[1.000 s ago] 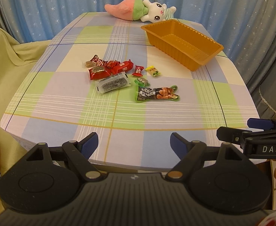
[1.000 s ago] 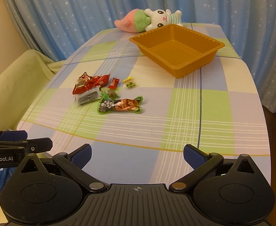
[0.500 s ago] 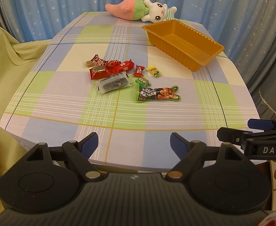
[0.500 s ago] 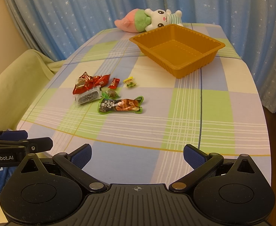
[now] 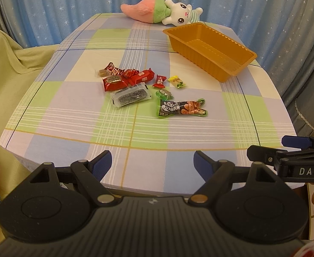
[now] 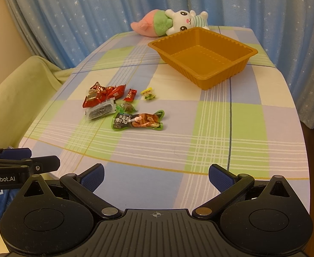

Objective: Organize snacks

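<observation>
Several snack packets lie in a loose cluster mid-table: red wrappers (image 5: 122, 77) (image 6: 102, 93), a clear packet with black print (image 5: 131, 95) (image 6: 100, 111), a green-edged meat snack pack (image 5: 181, 108) (image 6: 138, 120), a small red candy (image 5: 159, 81), a yellow candy (image 5: 176, 81) (image 6: 148, 93) and a green candy (image 5: 164, 94). An empty orange tray (image 5: 210, 50) (image 6: 201, 53) stands at the far right. My left gripper (image 5: 152, 165) and right gripper (image 6: 155, 177) are both open and empty, over the table's near edge.
A plush rabbit-carrot toy (image 5: 161, 14) (image 6: 169, 22) lies at the table's far edge behind the tray. The table has a checked cloth (image 5: 135, 132). A green-covered chair (image 5: 5, 68) stands left. Blue starred curtains hang behind.
Both views have shifted very slightly; the snacks and tray stay put and both grippers stay open.
</observation>
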Motion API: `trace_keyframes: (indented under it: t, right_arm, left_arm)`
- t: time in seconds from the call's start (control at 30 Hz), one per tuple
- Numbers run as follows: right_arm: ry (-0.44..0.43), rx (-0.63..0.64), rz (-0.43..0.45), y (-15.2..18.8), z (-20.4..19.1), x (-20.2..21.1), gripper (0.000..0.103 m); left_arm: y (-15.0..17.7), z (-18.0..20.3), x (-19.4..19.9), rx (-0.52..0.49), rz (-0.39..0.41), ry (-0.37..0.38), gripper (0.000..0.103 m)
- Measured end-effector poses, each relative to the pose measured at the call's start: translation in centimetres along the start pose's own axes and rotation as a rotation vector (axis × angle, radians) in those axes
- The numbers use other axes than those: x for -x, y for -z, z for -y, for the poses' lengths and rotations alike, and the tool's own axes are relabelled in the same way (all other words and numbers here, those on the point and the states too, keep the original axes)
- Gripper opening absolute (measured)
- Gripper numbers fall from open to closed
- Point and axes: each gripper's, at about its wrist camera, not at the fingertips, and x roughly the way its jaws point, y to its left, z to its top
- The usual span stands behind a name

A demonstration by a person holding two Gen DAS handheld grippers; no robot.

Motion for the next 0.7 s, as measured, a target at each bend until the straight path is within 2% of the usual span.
trace_keyframes:
  t: [0.7]
  right_arm:
    - [-0.024, -0.003, -0.038, -1.7, -1.0, -3.1, 0.103]
  left_arm:
    - [-1.7, -2.6, -2.0, 0.028, -0.026, -0.026, 0.082]
